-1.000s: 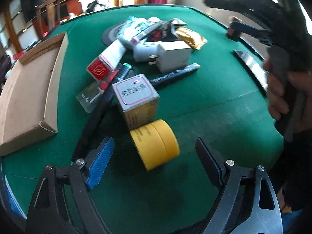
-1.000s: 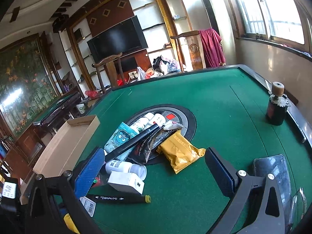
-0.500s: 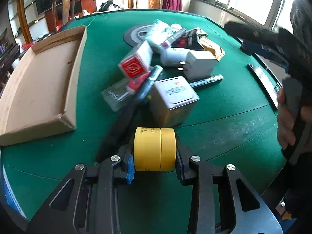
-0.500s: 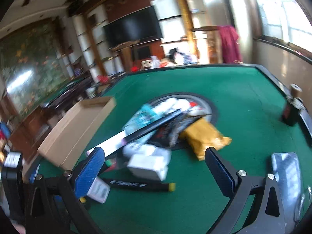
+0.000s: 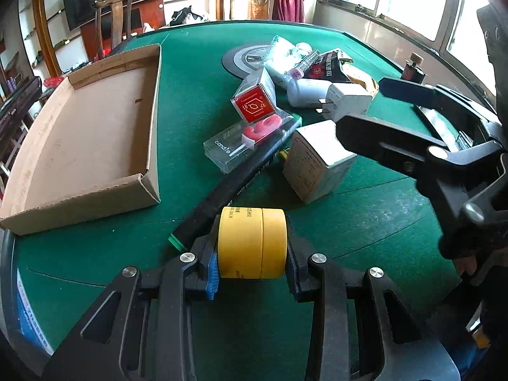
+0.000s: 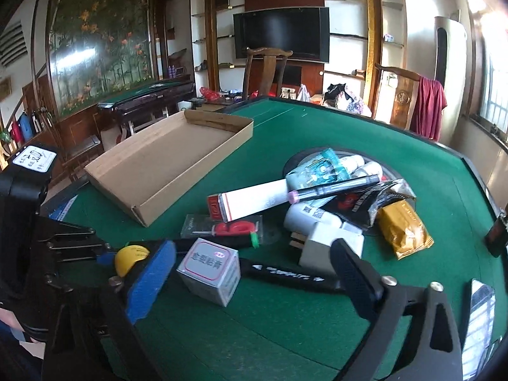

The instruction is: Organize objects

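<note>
My left gripper [image 5: 253, 263] is shut on a yellow round tin [image 5: 252, 243] just above the green table, near its front edge. The tin [image 6: 131, 258] and the left gripper [image 6: 95, 249] show at the lower left of the right wrist view. My right gripper [image 6: 250, 276] is wide and its jaws are closing. A small grey-white box [image 6: 208, 266] sits between its fingers, and the pads are clear of it. In the left wrist view the right gripper [image 5: 360, 105] reaches in from the right over that box [image 5: 317, 165]. An empty cardboard tray [image 5: 95, 146] lies to the left.
Behind the box lies a heap: a black marker [image 5: 235, 184], a clear candle case [image 5: 250, 139], a red-ended white carton [image 6: 250, 200], a white charger [image 5: 346, 98], a white bottle [image 5: 304, 90], a black packet [image 6: 365, 203] and a yellow packet [image 6: 403, 228]. A person's hand [image 5: 466, 260] holds the right gripper.
The left gripper closed on the yellow tin and lifted it slightly toward the tray side. The right gripper swung left, rolled, and came down around the grey-white box.
</note>
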The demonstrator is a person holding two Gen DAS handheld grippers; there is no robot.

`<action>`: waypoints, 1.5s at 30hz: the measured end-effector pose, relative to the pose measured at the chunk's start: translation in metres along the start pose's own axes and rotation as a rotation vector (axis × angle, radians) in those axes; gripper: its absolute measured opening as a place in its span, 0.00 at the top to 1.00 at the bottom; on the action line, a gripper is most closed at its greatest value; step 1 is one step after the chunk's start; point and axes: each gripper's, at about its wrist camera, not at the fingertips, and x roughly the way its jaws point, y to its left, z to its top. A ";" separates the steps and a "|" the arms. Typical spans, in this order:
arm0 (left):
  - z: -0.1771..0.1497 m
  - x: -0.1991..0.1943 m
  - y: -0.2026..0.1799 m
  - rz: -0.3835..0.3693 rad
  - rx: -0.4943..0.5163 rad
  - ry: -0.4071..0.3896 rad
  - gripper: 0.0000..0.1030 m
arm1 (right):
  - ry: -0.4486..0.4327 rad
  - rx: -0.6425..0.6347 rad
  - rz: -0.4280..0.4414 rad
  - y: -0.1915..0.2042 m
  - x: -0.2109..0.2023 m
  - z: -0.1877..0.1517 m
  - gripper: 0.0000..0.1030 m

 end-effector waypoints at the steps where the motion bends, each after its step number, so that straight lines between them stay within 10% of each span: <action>1: 0.000 0.000 0.001 0.001 0.000 -0.002 0.68 | 0.011 -0.001 -0.004 0.001 0.003 0.000 0.13; 12: 0.000 0.000 0.000 0.020 0.019 -0.002 0.68 | 0.083 0.007 -0.009 0.011 0.017 -0.003 0.50; 37: 0.004 0.001 -0.003 0.046 0.017 0.002 0.68 | 0.125 0.042 -0.049 0.003 0.025 -0.005 0.36; 41: 0.003 0.001 -0.003 0.051 0.012 -0.002 0.68 | 0.147 0.082 -0.042 -0.008 0.030 -0.007 0.68; 45: 0.003 0.000 0.000 0.038 -0.005 -0.005 0.68 | 0.107 0.091 -0.048 -0.012 0.022 -0.007 0.68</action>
